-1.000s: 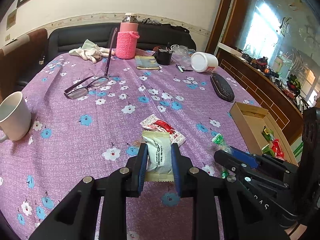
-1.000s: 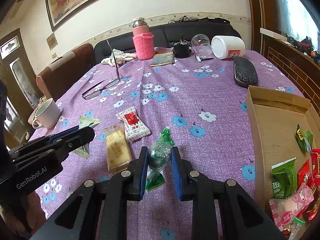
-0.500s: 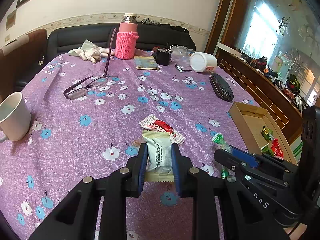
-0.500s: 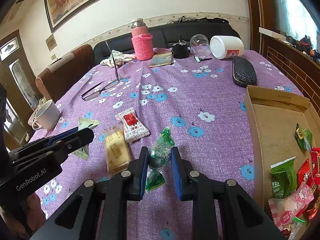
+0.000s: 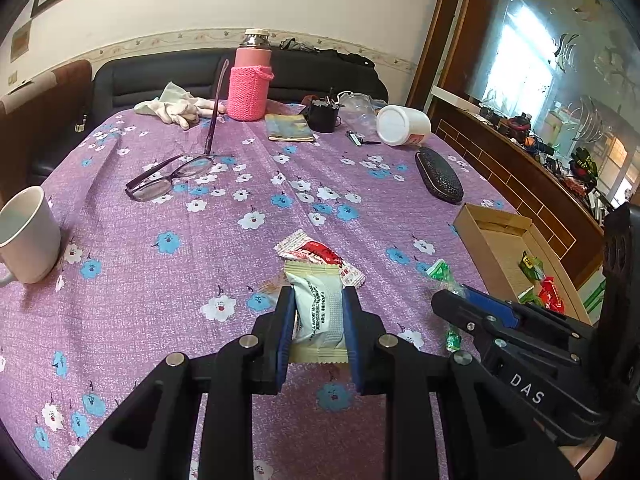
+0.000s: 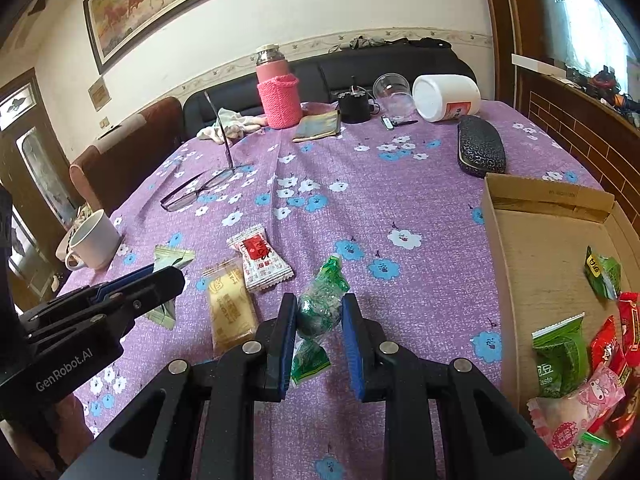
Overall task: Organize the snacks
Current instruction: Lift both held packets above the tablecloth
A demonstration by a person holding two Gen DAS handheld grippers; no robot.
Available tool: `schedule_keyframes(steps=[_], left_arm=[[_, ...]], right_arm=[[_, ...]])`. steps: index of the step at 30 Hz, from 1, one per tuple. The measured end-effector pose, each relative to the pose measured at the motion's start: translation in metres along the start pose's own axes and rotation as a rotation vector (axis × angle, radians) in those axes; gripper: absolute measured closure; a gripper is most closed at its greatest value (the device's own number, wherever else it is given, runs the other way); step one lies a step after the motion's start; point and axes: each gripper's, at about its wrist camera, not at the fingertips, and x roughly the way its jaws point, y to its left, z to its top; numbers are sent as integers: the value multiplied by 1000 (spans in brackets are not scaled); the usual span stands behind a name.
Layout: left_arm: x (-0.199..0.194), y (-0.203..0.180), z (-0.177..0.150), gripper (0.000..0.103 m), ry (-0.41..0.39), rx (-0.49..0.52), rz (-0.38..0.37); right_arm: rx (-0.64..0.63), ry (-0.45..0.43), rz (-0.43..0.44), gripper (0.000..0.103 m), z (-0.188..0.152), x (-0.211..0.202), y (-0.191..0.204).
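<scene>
A purple flowered tablecloth (image 6: 400, 184) covers the whole table, and everything is placed here relative to the open cardboard box (image 6: 520, 248) at its right edge. Inside the box lie several packets: a green one (image 6: 560, 356), red ones (image 6: 612, 344), a pink one (image 6: 576, 408) and a small green-and-yellow one (image 6: 600, 272).

The left gripper (image 5: 318, 308), well to the left of the box, pinches a white-and-cream snack packet (image 5: 318, 312) between its blue pads, the packet squeezed at its sides. The right gripper (image 6: 319, 316), nearer the box, has its jaws closed on a green wrapped candy (image 6: 320, 304), whose twisted tail hangs below the fingers.

On the cloth left of the box, between the two grippers, lie a red-and-white packet (image 6: 260, 258) and a yellow biscuit packet (image 6: 230, 308), side by side and touching.

Beyond the box's far end rests a black glasses case (image 6: 480, 146); farther back a white jar (image 6: 446, 96) lies on its side, and a pink flask in a knitted sleeve (image 6: 278, 92) stands upright. Spectacles (image 6: 196, 192) and a white mug (image 6: 94, 240) sit far left of the box.
</scene>
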Motion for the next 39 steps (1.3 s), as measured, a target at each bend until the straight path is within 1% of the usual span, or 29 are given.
schedule_keyframes(steps=[39], left_arm=[[0, -6, -1, 81, 1, 16, -6]], right_arm=[[18, -5, -2, 79, 0, -1, -4]])
